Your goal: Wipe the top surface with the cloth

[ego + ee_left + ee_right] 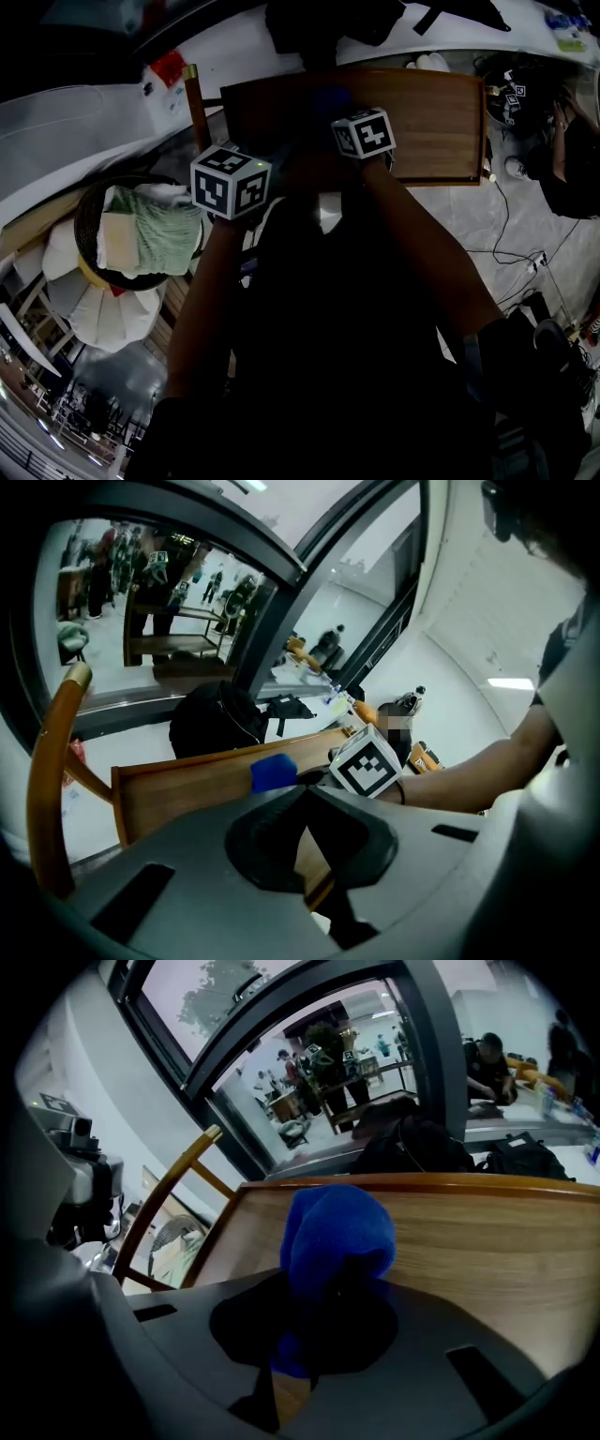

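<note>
The wooden table top (431,122) lies ahead of me, also seen in the right gripper view (487,1241) and in the left gripper view (178,794). A bunched blue cloth (337,1232) is pinched in my right gripper (328,1283), just above the wood near the table's left part. In the left gripper view the cloth (273,772) shows beside the right gripper's marker cube (367,766). My left gripper (305,794) hovers at the table's near left corner, tips together with nothing in them. Its marker cube (230,181) sits left of the right one (364,132).
A round basket (89,211) with green and cream cloths stands on the floor to the left. A curved wooden chair back (164,1208) rises at the table's left side. A black bag (412,1152) lies beyond the far edge. Cables (516,253) and a seated person (572,159) are on the right.
</note>
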{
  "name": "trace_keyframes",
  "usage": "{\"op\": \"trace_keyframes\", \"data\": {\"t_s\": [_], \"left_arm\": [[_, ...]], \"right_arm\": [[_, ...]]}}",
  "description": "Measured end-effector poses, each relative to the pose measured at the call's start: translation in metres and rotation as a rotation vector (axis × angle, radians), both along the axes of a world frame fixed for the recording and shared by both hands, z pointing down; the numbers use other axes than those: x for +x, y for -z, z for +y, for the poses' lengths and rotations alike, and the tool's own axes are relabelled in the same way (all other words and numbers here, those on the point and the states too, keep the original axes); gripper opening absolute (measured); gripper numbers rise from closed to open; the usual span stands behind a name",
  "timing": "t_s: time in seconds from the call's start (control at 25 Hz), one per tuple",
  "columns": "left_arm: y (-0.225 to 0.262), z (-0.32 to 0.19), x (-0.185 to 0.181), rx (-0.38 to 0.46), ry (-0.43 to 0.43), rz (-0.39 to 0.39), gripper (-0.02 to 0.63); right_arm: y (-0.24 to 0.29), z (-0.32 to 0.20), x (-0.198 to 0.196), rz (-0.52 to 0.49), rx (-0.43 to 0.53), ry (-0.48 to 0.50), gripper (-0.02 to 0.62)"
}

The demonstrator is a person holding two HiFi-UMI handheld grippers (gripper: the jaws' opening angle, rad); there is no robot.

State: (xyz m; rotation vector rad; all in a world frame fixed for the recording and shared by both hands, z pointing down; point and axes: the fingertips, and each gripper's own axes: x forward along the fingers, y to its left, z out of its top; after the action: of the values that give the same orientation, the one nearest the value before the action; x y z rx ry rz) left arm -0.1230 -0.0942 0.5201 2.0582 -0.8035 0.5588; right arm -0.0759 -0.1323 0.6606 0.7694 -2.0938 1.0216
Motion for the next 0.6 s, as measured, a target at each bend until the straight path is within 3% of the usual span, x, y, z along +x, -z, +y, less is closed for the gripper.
{"op": "trace_keyframes", "data": {"t_s": [0.6], "left_arm": [[-0.007, -0.004, 0.117, -0.007, -0.077, 0.006, 0.009]], "right_arm": [[0.005, -0.016, 0.157, 0.041, 0.036, -0.091, 0.061]]}}
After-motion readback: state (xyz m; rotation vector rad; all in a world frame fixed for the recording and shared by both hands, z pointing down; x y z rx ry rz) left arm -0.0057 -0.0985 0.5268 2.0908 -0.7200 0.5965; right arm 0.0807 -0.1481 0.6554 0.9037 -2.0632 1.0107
